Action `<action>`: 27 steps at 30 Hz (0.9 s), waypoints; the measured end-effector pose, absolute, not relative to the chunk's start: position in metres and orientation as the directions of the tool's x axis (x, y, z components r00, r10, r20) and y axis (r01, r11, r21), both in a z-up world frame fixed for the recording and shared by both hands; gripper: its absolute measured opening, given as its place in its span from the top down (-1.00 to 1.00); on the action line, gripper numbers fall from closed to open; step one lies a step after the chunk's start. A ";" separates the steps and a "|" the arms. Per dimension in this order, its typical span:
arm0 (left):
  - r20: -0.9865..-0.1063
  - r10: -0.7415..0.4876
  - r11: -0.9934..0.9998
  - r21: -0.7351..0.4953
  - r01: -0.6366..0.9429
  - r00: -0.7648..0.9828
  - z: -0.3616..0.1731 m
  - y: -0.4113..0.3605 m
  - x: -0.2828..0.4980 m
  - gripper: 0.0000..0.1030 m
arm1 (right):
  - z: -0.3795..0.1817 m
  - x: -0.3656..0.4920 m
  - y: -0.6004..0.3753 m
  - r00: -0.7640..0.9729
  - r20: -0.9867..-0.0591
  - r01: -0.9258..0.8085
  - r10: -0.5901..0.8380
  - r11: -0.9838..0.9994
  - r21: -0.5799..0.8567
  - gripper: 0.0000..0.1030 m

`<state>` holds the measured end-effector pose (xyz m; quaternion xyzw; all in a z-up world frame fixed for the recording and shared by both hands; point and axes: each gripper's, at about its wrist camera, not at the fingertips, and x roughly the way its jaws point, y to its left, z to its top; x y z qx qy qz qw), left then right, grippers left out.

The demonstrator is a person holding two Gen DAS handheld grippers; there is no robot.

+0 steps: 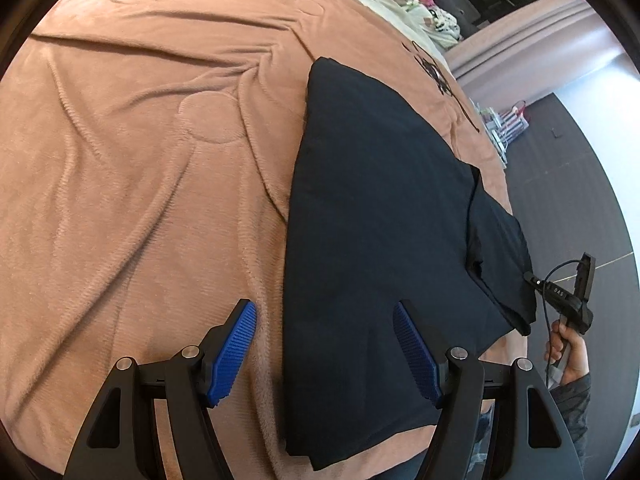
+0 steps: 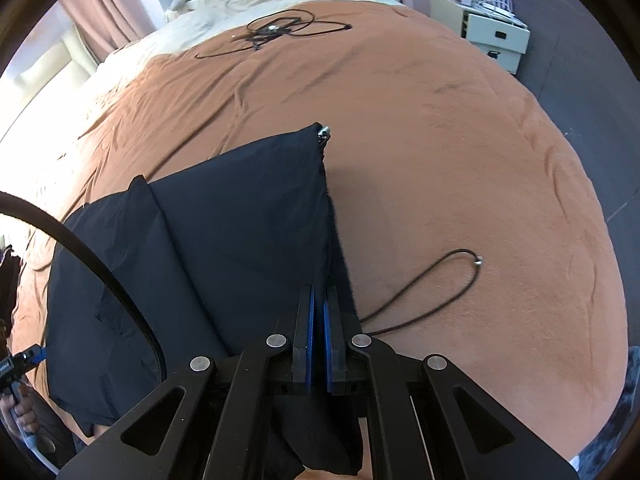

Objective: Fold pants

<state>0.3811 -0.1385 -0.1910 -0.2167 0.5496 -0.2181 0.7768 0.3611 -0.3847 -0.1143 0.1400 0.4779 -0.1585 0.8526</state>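
Clenched on the near edge of the black pants, the right claw is seen with its blue pads pressed together and dark cloth hanging down below them, so a pinch of fabric is held, presumably so that this side can be lifted and carried over for a fold. Ahead of and to the left of that claw the pants are spread flat on the brown blanket of the bed, with one layer already laid over another and a small metal fitting showing at the far corner. A thin black cord is seen lying loose on the blanket just to the right of the claw, apart from the cloth. The left claw is released: its jaws are held wide, one pad over the bare blanket and the other over the pants, so that the garment's long edge runs between them without being touched. It is judged to be poised there so that the edge can be pinched next and both sides raised together. Farther ahead and to the right of the left claw, the right claw is glimpsed in a person's hand at the pants' far corner.
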 end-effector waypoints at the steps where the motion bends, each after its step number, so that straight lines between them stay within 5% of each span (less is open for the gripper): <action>1: -0.761 -0.575 0.812 -0.575 0.100 0.301 -0.192 -0.139 0.381 -0.42 | -0.113 0.360 -0.385 0.496 -0.856 0.412 -0.149 0.908 0.080 0.98; 9: -0.765 -0.566 0.819 -0.565 0.102 0.307 -0.190 -0.140 0.377 -0.41 | -0.114 0.355 -0.376 0.466 -0.842 0.480 -0.270 0.877 -0.016 0.85; 16: -0.758 -0.564 0.819 -0.565 0.101 0.328 -0.184 -0.141 0.371 -0.41 | -0.092 0.343 -0.322 0.604 -0.787 0.283 -0.129 0.957 0.060 0.49; 22: -0.747 -0.571 0.812 -0.575 0.101 0.340 -0.182 -0.141 0.367 -0.31 | -0.107 0.348 -0.276 0.577 -0.814 0.143 -0.068 0.989 0.019 0.45; 27: -0.736 -0.593 0.794 -0.602 0.085 0.326 -0.188 -0.137 0.367 -0.08 | -0.122 0.352 -0.243 0.555 -0.829 0.056 -0.073 0.997 -0.051 -0.01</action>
